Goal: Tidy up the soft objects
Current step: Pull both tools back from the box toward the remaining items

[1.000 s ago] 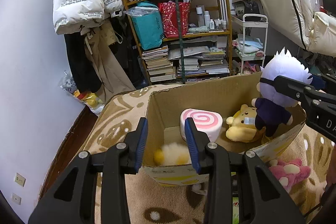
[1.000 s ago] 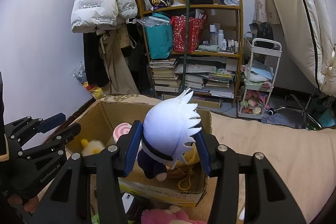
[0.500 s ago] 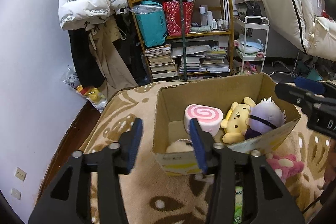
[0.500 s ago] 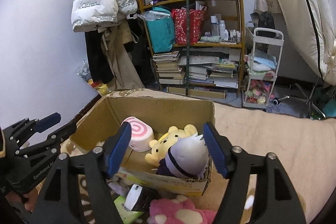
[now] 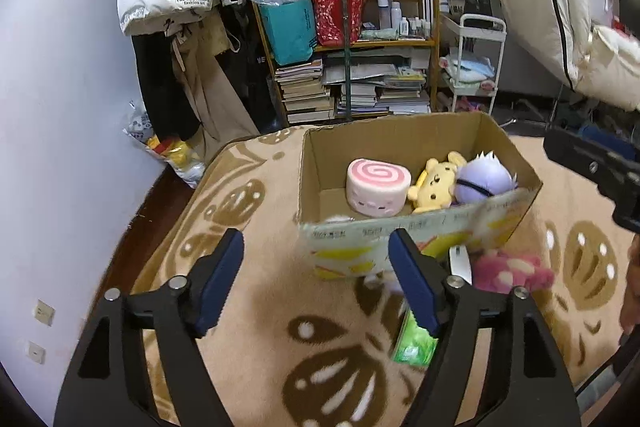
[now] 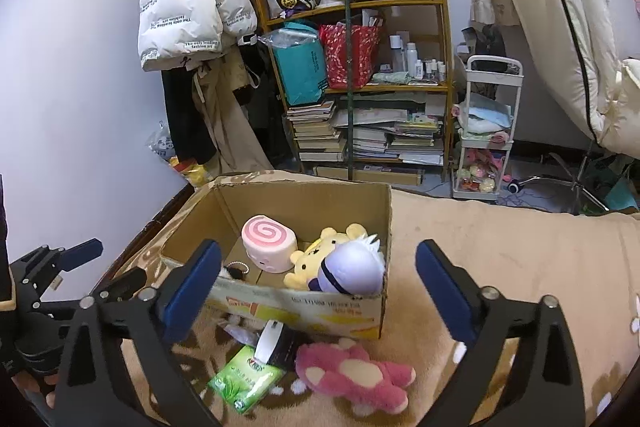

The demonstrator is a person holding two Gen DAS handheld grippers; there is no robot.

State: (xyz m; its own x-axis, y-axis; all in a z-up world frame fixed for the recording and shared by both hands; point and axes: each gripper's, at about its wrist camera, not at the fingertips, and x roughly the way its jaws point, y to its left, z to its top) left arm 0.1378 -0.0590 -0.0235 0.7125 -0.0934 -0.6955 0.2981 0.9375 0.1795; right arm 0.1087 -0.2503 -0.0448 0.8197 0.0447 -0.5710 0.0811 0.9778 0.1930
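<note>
Both grippers empty above the cardboard box (image 6: 280, 301)

Left gripper (image 5: 316, 281) and right gripper (image 6: 316, 281) jaws are opening, nothing between; white-haired doll (image 6: 352, 269) lies inside, pink plush (image 6: 352, 375) at six o'clock.

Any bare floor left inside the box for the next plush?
Yes: the cardboard box has bare floor left of the pink swirl cushion, along its left wall. Its right half is crowded: yellow bear against white-haired doll.

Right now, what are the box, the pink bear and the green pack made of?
Box: corrugated cardboard, matte brown, printed front, ragged cut rim.
Pink bear: plush fabric, fuzzy pile, limp sprawl.
Green pack: probably plastic film, glossy and crinkled; contents not visible.
</note>
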